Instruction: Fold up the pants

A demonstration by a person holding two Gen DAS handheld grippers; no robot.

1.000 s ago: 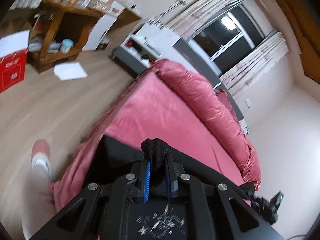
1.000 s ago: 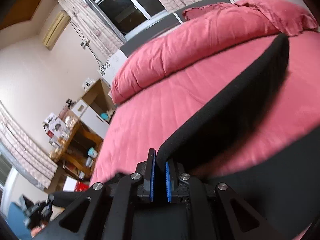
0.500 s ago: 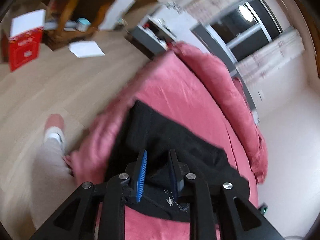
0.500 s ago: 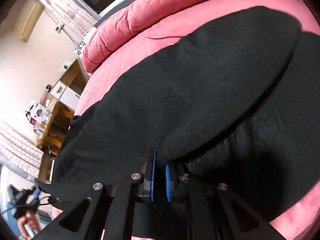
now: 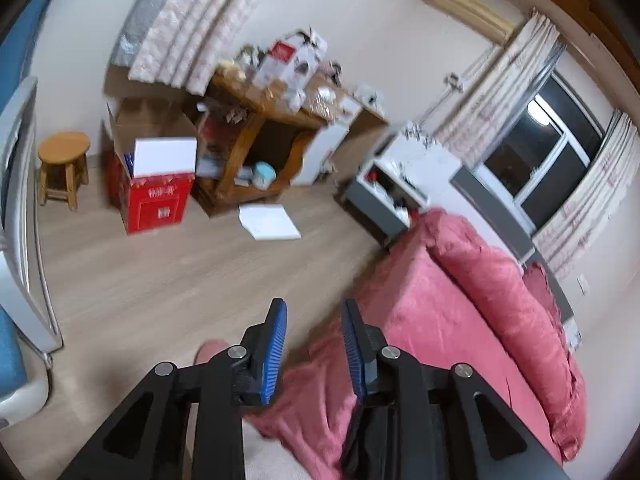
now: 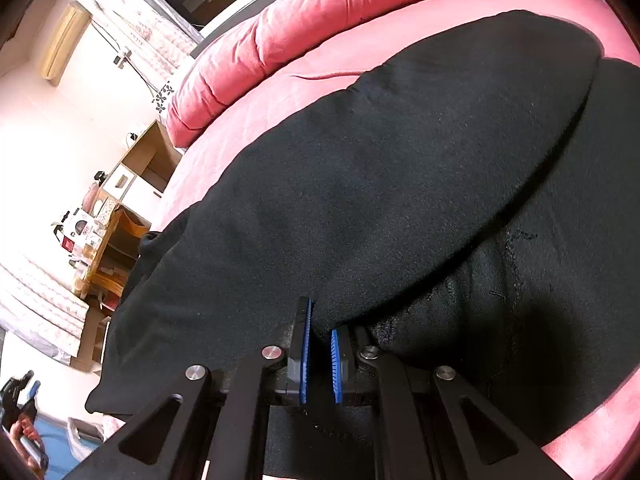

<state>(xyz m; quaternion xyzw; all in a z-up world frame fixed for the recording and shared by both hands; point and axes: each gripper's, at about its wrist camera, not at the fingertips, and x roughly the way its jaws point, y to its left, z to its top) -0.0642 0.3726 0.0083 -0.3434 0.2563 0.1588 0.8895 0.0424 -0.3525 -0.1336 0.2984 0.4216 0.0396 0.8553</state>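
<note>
A: Left gripper is up off the bed, jaws spread wide with nothing between the blue pads. It looks out over the bed's near corner toward the wooden floor.

B: And the pants?

A: Black, spread flat across the pink bedcover, one layer lying folded over another. The rolled pink duvet sits on the far side of the bed, well beyond them.

B: Right gripper?

A: Down low at the near edge of the pants. Jaws narrow, a small gap showing between the pads, and the edge of the upper layer runs into that gap. I cannot tell whether it is actually pinched.

B: Anything of the pants on the left view?

A: Just a dark sliver under the gripper's right finger, against the bedcover.

B: Beyond the bed?

A: A red box on the floor, a wooden shelf unit beside it, a small stool further from the bed, and a white sheet lying on the floor between shelf and bed.
</note>
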